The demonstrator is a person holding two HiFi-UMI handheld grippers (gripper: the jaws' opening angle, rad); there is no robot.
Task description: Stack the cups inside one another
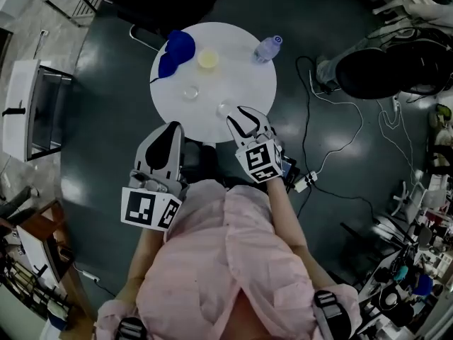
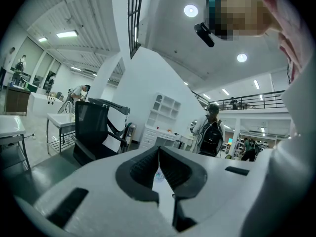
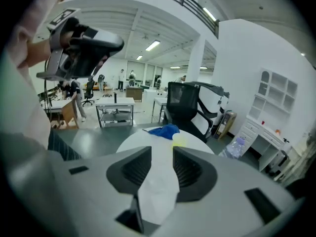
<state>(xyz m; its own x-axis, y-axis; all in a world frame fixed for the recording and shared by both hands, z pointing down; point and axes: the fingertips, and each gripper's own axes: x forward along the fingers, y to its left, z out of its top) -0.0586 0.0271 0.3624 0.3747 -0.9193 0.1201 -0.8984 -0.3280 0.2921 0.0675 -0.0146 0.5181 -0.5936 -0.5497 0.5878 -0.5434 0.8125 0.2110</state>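
Right claw (image 1: 244, 117) jaws apart, empty, just beside clear cup (image 1: 224, 108) on round white surface (image 1: 241, 83). Left claw (image 1: 172, 129) jaws together, empty, at surface's near edge. Yellow cup (image 1: 207, 59) beyond.

L gripper (image 1: 172, 127) held approx level, fingers pressed together, empty. R gripper (image 1: 244, 115) tilted down, fingers apart, nothing between.
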